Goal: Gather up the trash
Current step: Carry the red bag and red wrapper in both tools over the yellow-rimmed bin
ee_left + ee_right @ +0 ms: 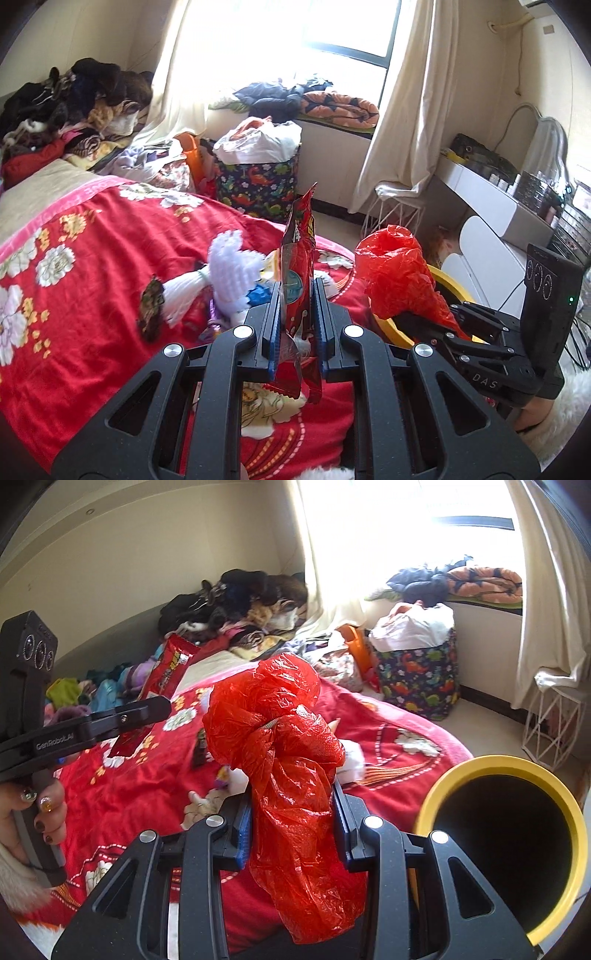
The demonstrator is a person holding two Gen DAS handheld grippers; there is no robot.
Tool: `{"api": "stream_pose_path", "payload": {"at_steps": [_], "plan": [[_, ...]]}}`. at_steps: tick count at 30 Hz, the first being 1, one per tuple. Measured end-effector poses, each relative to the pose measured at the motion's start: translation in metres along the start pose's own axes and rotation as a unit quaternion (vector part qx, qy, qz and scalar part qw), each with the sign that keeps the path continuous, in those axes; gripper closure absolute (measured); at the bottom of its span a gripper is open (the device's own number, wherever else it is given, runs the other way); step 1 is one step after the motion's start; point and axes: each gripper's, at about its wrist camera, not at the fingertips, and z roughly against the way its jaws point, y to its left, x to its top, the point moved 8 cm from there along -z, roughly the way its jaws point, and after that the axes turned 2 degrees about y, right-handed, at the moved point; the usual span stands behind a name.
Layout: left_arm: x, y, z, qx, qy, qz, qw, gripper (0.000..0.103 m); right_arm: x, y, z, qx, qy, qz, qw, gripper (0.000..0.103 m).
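My left gripper [295, 291] is shut on a red snack wrapper [300, 258] that stands upright between its blue pads, above the red flowered bedspread [92, 266]. In the right wrist view the same wrapper [168, 668] sticks up from the left gripper [159, 705] at the left. My right gripper [293, 797] is shut on a crumpled red plastic bag [280, 731], which shows in the left wrist view as a red bag [395, 273] at the right. A yellow-rimmed dark bin [506, 842] stands close at the lower right of the bed.
A white knitted toy [225, 280] and small scraps lie on the bedspread. Piled clothes [66, 110] cover the bed's far end. A dinosaur-print bag [258, 177] full of things stands by the window. A white wire stand [550, 723] and a white desk [491, 206] are at the right.
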Motion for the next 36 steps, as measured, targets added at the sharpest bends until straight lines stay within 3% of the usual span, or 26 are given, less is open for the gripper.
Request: {"api": "stream_pose_path", "payload": {"at_steps": [36], "plan": [[0.007, -0.106, -0.061, -0.061, 0.030, -0.071, 0.9951, 0.093, -0.027, -0.125, 0.050, -0.105, -0.023, -0.133, 0.985, 0.070]]}}
